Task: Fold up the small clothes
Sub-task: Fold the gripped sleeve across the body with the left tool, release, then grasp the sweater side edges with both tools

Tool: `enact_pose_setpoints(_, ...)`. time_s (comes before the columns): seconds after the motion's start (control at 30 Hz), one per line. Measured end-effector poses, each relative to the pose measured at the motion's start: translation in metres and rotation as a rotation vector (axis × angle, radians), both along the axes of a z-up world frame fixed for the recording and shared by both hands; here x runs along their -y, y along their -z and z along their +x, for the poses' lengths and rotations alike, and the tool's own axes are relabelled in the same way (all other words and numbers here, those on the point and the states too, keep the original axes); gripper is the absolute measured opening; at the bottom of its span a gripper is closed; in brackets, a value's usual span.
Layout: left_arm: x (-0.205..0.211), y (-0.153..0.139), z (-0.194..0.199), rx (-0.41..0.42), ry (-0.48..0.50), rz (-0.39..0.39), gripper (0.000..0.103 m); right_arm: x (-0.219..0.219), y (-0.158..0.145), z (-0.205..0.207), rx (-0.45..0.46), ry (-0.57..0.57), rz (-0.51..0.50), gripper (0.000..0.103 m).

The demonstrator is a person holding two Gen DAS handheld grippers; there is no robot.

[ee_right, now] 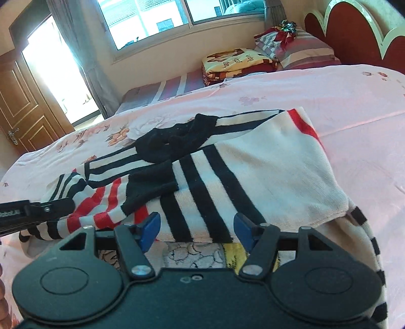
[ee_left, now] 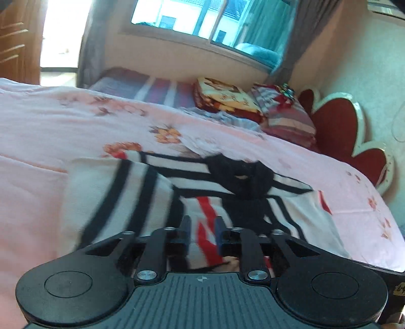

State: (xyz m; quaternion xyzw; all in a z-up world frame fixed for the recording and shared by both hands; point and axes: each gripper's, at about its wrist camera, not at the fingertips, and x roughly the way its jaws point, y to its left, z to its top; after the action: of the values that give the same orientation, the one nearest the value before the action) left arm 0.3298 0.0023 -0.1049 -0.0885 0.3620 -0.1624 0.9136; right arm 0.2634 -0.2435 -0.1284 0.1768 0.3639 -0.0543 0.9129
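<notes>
Mostly white sweater (ee_right: pixel 253 162), black and red stripes, rumpled on pink bedspread (ee_right: pixel 354 101).

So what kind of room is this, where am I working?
A bedroom, most likely: a bed under a pink floral cover, a red scalloped headboard, and folded blankets and pillows stacked below the window.

Daylight poured in through the window (ee_left: pixel 202 22) and the open doorway (ee_right: pixel 55 76), both blown out to white glare. The room was bright, with soft shadows. The left wrist view was motion-blurred (worst across the striped garment (ee_left: pixel 157 187)), while the right wrist view stayed sharp. Fisheye distortion bowed the bed (ee_right: pixel 354 101) and walls, with dark corners.
</notes>
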Motion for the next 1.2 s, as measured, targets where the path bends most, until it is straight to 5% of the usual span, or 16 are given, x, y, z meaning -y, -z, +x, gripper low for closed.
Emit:
enact_pose_setpoints(0.03,-0.017,0.001,0.000,0.022,-0.055,0.027,0.067,-0.003,0.001,0.007,-0.001,-0.013,0.013,0.063)
enact_pose_setpoints(0.07,-0.029,0.001,0.000,0.046,-0.105,0.048,0.078,-0.005,0.002,0.013,-0.004,-0.024,0.031,0.063)
enact_pose_setpoints(0.2,-0.061,0.013,0.001,0.028,-0.171,0.109,0.078,-0.016,0.019,0.045,-0.049,-0.056,0.136,0.056)
enact_pose_setpoints(0.47,-0.081,0.040,0.004,-0.034,-0.224,0.097,0.078,-0.016,0.019,0.069,0.000,-0.024,0.187,0.044)
enact_pose_setpoints(0.6,-0.078,0.044,0.006,-0.034,-0.225,0.115,0.079,-0.018,0.029,0.079,-0.020,-0.022,0.173,0.026)
enact_pose_setpoints(0.67,-0.077,0.045,0.007,-0.040,-0.230,0.116,0.079,-0.015,0.022,0.077,0.008,-0.014,0.177,0.007)
enact_pose_setpoints(0.8,-0.070,0.046,0.012,-0.046,-0.216,0.111,0.079,-0.012,-0.024,0.046,0.183,0.008,-0.011,0.007)
enact_pose_setpoints(0.9,-0.060,0.050,0.019,-0.065,-0.189,0.096,0.079,0.021,-0.044,0.019,0.237,0.097,-0.062,0.007)
enact_pose_setpoints(1.2,-0.023,0.068,0.045,-0.126,-0.122,0.080,0.079,0.066,0.019,-0.003,-0.008,0.184,-0.125,0.008)
